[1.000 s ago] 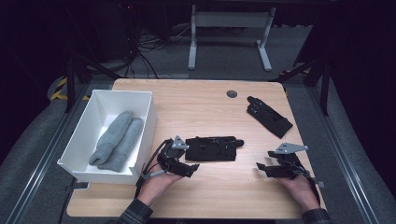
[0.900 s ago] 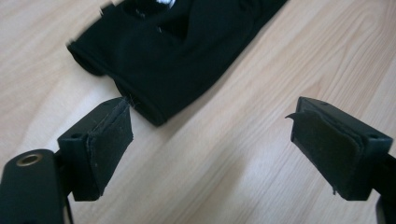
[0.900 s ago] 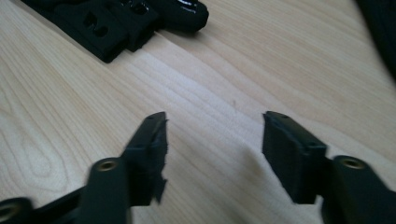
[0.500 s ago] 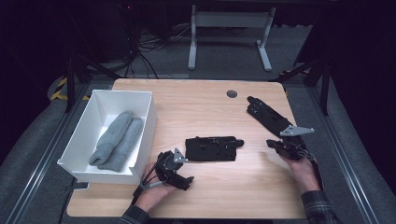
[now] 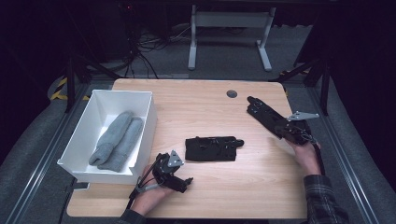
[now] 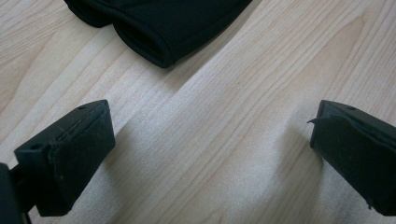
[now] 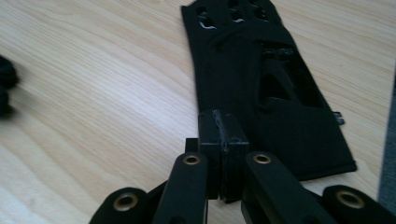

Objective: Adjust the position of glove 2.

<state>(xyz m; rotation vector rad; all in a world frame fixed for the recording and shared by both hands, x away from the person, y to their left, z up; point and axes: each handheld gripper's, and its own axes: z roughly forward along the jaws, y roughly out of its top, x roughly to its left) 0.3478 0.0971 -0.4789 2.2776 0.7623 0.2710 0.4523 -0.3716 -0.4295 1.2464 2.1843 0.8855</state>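
Observation:
Two black gloves lie on the wooden table. One glove (image 5: 212,148) lies flat at the centre; its edge (image 6: 159,23) shows just beyond my left gripper (image 5: 186,183), which rests on the table at the front left. That gripper (image 6: 210,140) is open wide, with bare wood between its jaws. The other glove (image 5: 261,113) lies at the far right, fingers pointing away. My right gripper (image 5: 286,129) sits at its near cuff. Close up, the right gripper (image 7: 223,121) is shut, pads pressed together over the cuff corner of that glove (image 7: 261,84).
A white bin (image 5: 109,93) stands at the left of the table and holds a pair of grey knitted gloves (image 5: 116,140). A round cable hole (image 5: 232,93) is at the table's back. The table's right edge (image 5: 303,154) runs close beside my right hand.
My right gripper has moved away from the front edge to the far-right glove's cuff and shut there. My left gripper has drawn back from the centre glove toward the front edge.

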